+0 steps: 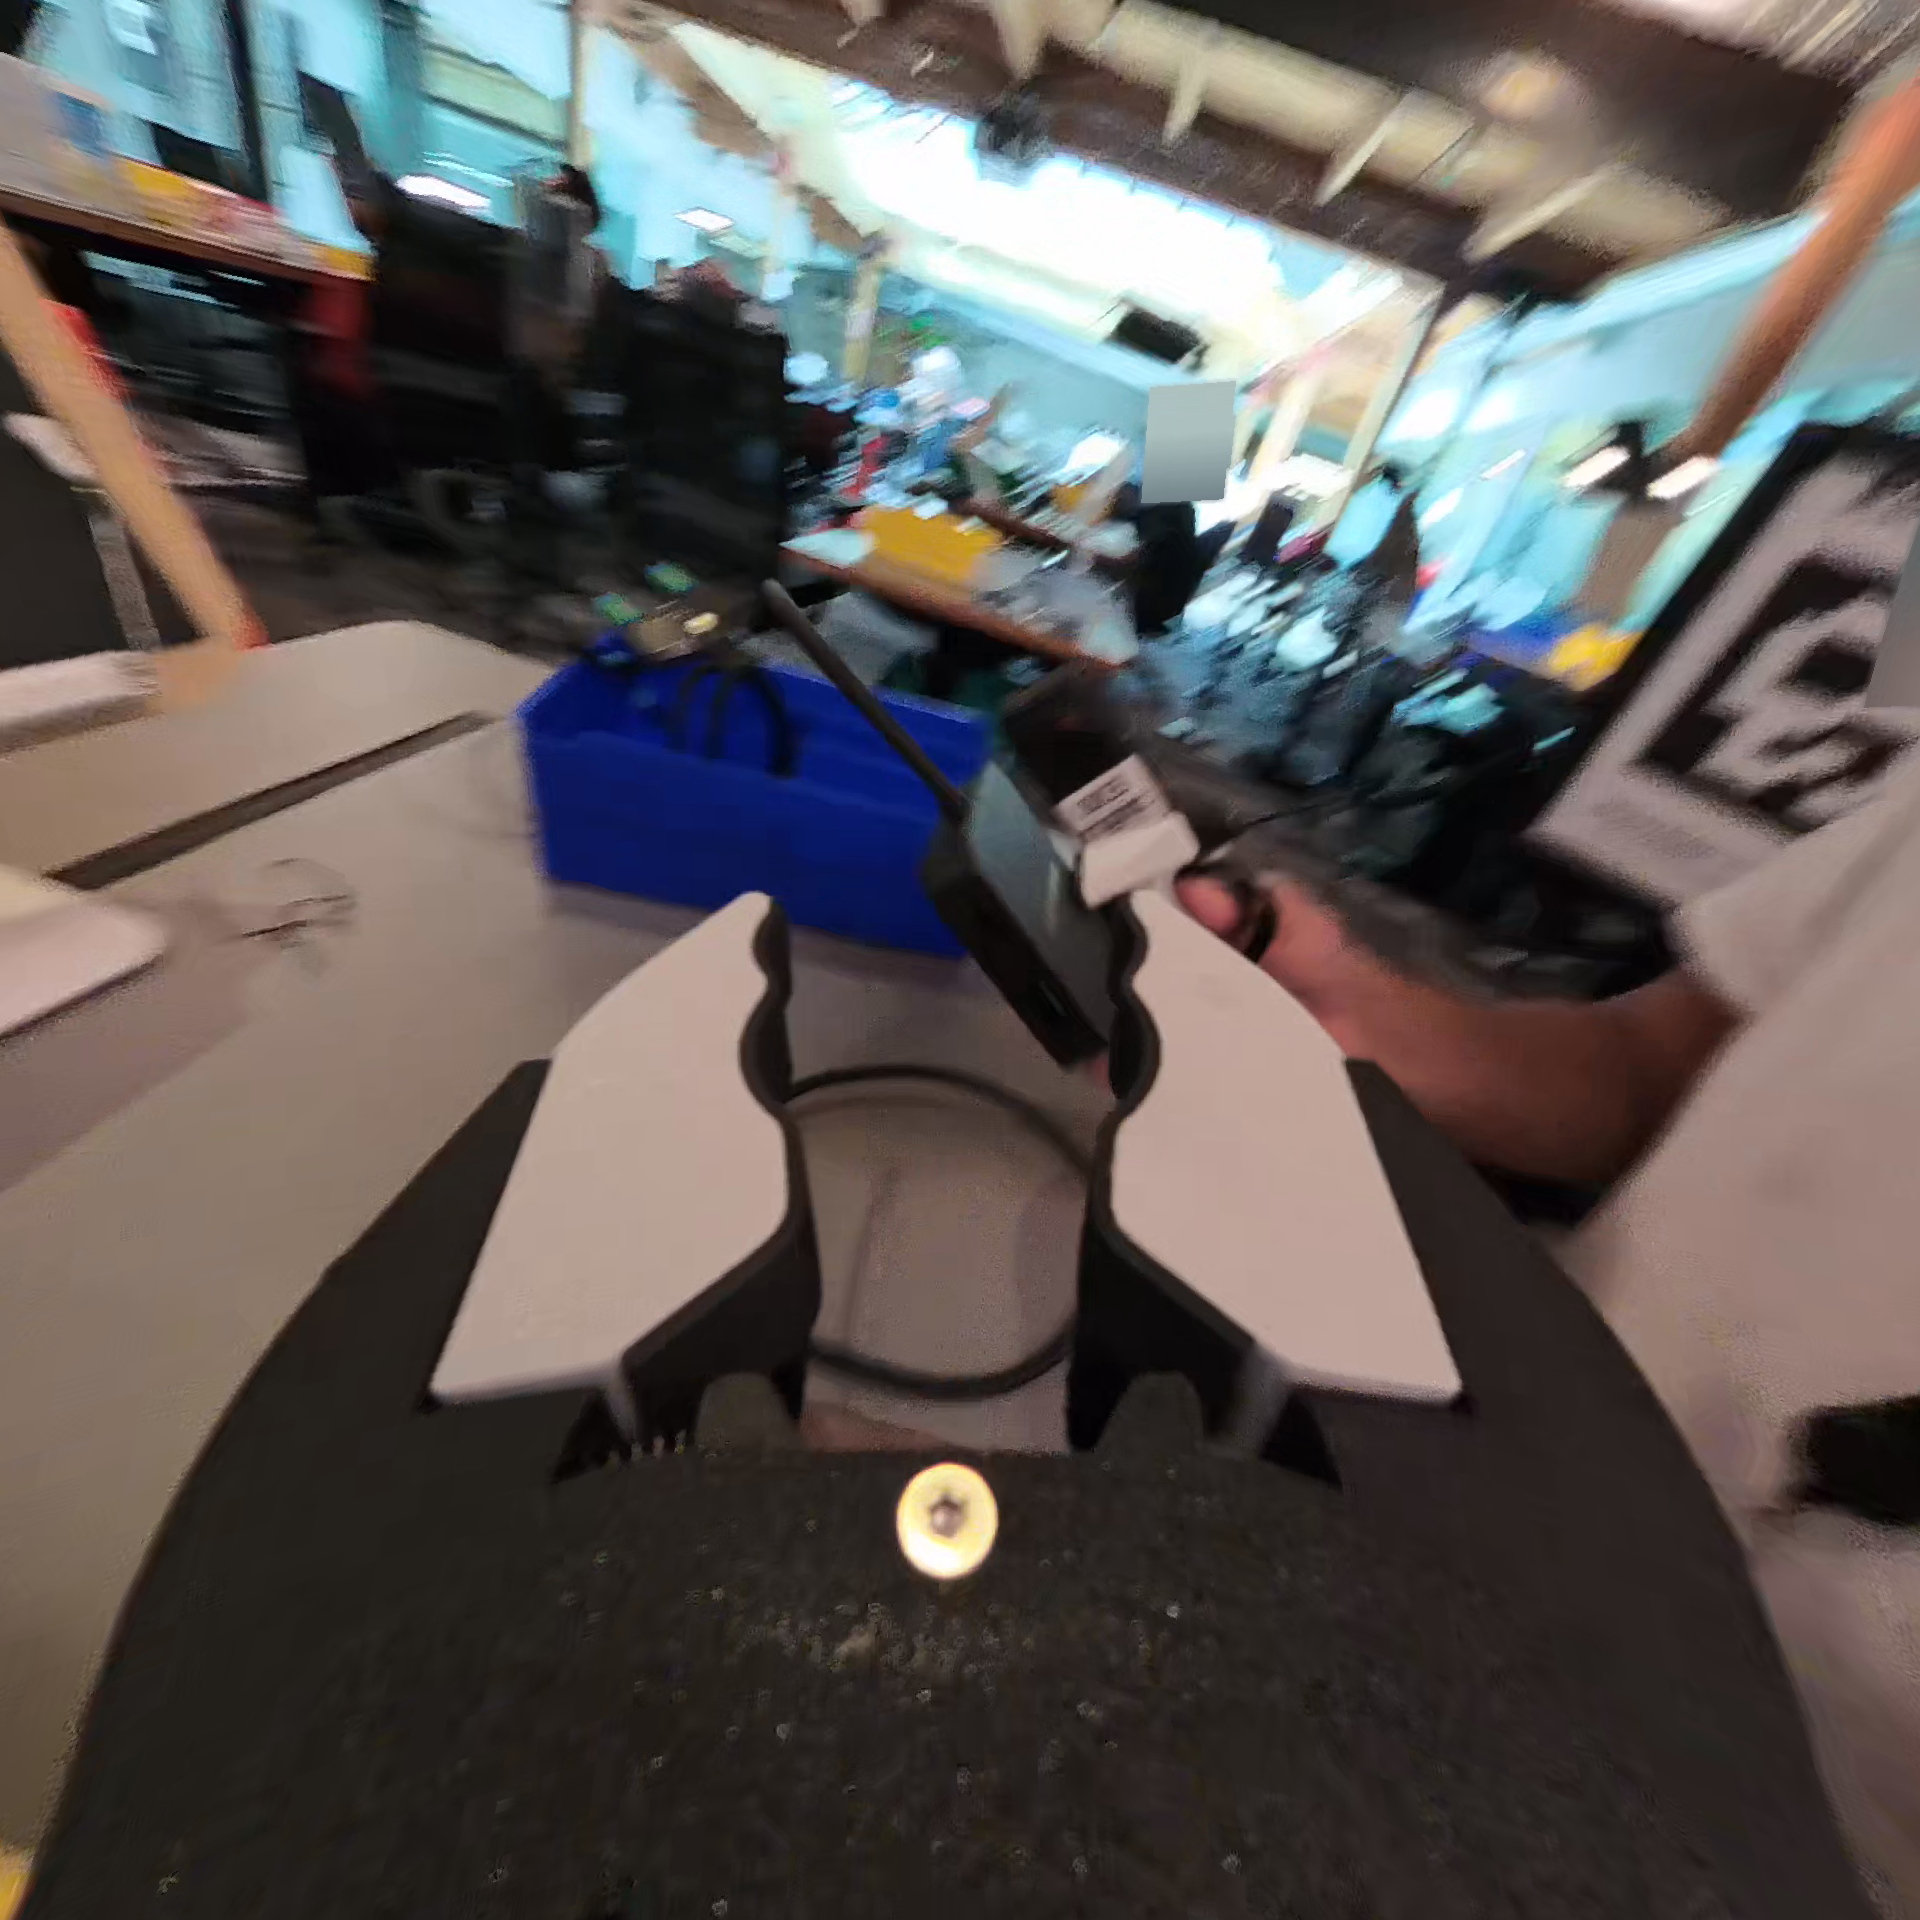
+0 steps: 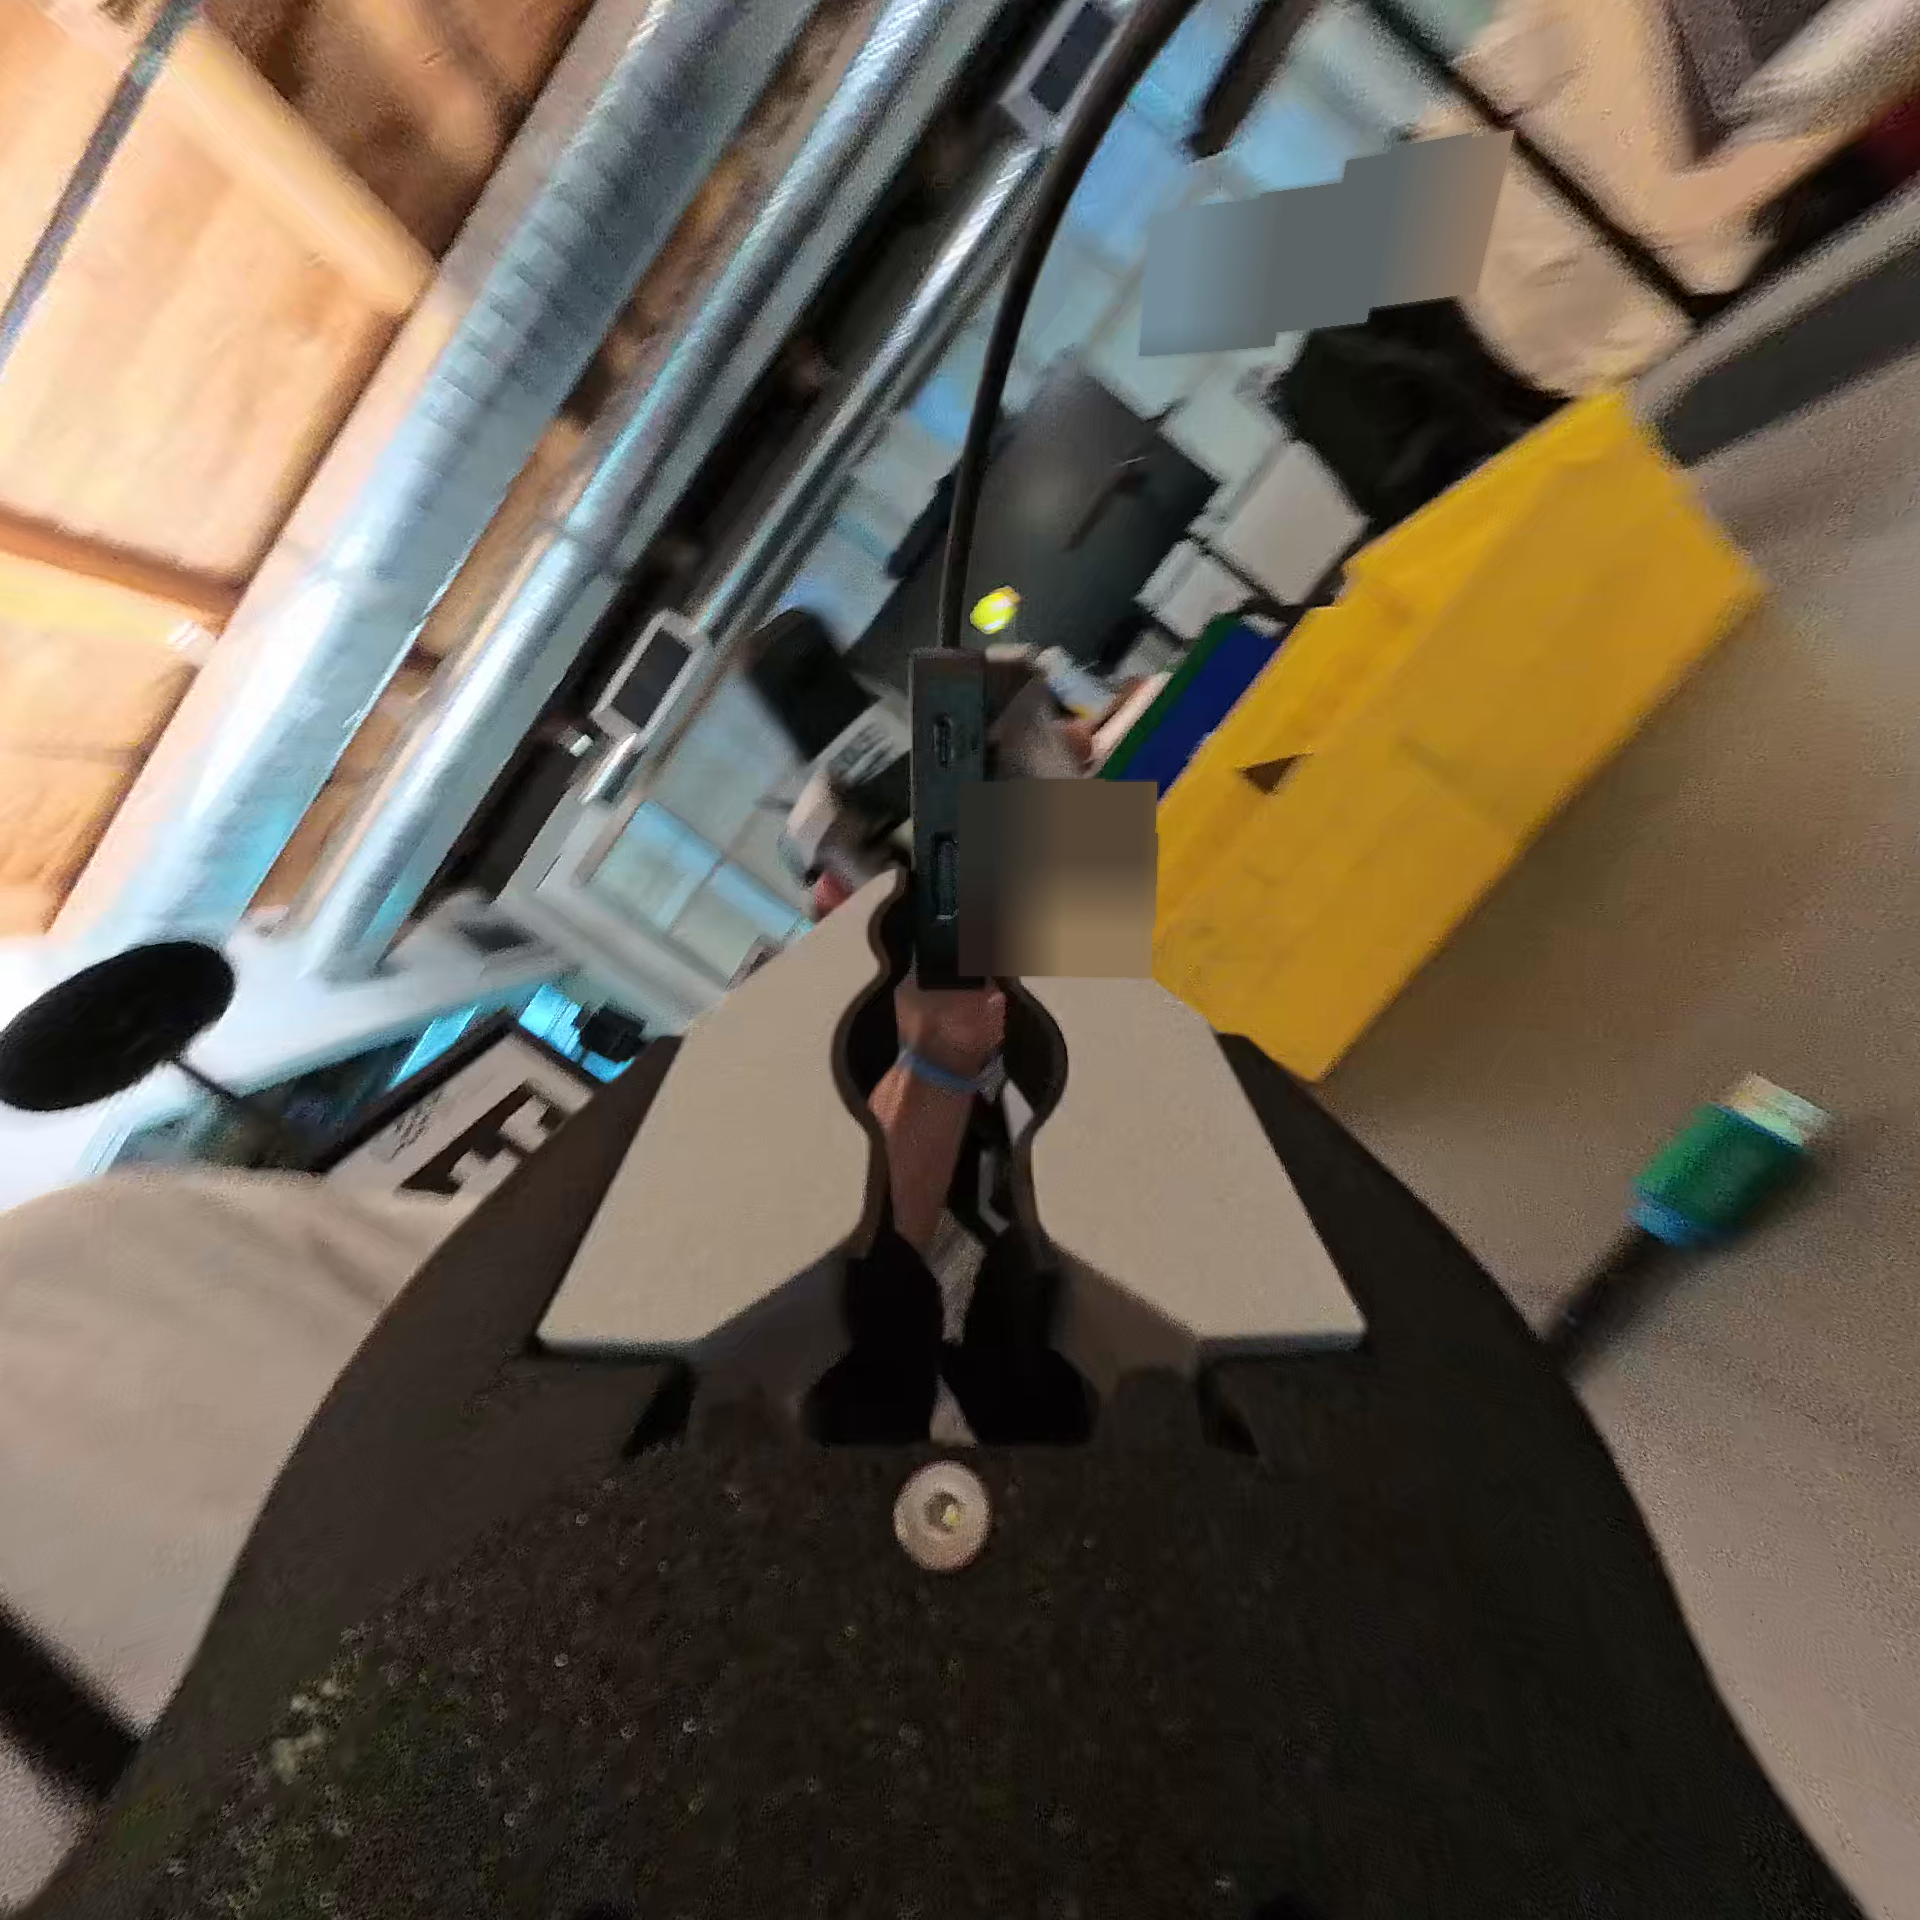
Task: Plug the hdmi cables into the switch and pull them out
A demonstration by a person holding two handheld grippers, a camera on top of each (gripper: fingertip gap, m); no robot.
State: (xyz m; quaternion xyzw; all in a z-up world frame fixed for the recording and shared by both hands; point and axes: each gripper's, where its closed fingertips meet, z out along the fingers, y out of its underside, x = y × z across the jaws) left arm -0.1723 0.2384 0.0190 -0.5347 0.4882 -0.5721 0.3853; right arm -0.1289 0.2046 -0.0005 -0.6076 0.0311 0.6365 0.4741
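Left claw [image 1: 951,925] gapes wide above the grey table [image 1: 260,1195], nothing between its fingers; the switch [image 1: 1023,904] passes just in front of its right fingertip. Right claw [image 2: 951,935] is pinched onto the switch [image 2: 945,821] near its lower end, gripping it across its thin sides.

The switch is a slim black box, held up off the table and tilted. Its narrow edge, seen from the right wrist, carries two slot ports, both empty. A black cable [image 2: 987,364] leaves its far end and arcs upward. A white tag [image 1: 1127,847] hangs beside it in the left view.

Behind the switch stands a blue bin [image 1: 727,790] with dark cables inside; a black cable loop [image 1: 935,1226] lies on the table under the left claw. The table's left stretch is bare apart from a dark groove.

Only the right wrist view shows a yellow bin [image 2: 1455,727] and a green HDMI plug [image 2: 1714,1164] lying on the table, well apart from the switch. Only the left view shows a hand [image 1: 1403,1018] near the switch. Both views are motion-blurred.
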